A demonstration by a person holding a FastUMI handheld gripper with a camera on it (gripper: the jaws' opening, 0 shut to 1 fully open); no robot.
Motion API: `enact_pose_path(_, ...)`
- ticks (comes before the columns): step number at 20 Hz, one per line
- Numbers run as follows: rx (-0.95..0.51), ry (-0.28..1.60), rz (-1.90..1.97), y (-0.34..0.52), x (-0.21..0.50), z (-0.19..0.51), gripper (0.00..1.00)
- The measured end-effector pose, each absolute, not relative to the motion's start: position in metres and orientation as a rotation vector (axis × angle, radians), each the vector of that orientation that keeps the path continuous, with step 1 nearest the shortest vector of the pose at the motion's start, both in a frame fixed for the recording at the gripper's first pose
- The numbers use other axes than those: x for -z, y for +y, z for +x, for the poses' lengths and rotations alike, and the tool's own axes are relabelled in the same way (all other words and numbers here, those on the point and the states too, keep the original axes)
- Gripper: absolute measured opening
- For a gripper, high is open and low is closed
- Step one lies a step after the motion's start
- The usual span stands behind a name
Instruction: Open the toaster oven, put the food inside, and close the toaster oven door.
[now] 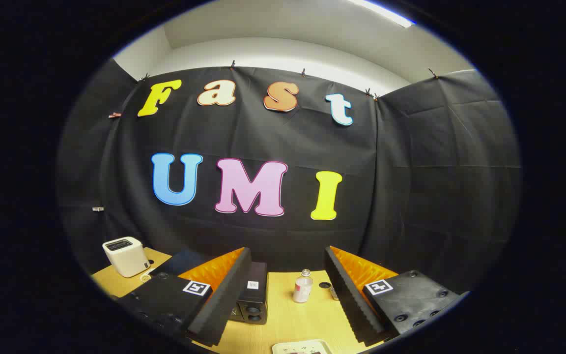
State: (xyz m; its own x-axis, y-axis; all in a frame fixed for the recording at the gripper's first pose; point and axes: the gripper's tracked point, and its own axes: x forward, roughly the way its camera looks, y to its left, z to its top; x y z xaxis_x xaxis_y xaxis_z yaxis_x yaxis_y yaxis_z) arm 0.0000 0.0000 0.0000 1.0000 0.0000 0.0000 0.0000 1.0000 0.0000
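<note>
Your gripper [288, 290] is held level above the table [288, 319], jaws wide and empty. Nearest, between the fingers, the rim of a pale tray [302, 348] shows; its contents are unclear. Just ahead, partly behind the left finger, sits the black toaster oven [253, 300]: judged rigid and heavy, best taken at its door handle, which is hidden. Beyond stands a small bottle [303, 286].

A light wooden tabletop [307, 319] is carrying several things. A white box-shaped appliance [126, 255] is standing at the far left. A black box [252, 299] is sitting near the middle. A small clear bottle [303, 286] is standing upright to the right of it. A pale tray [302, 347] is lying at the near edge.
</note>
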Motion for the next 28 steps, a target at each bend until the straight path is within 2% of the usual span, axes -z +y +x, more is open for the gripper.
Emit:
enact_pose_path(21,0.006,-0.013,0.010,0.013,0.002,-0.001,0.98)
enact_pose_path(28,-0.061,-0.065,0.030,0.098,0.003,0.007,0.98)
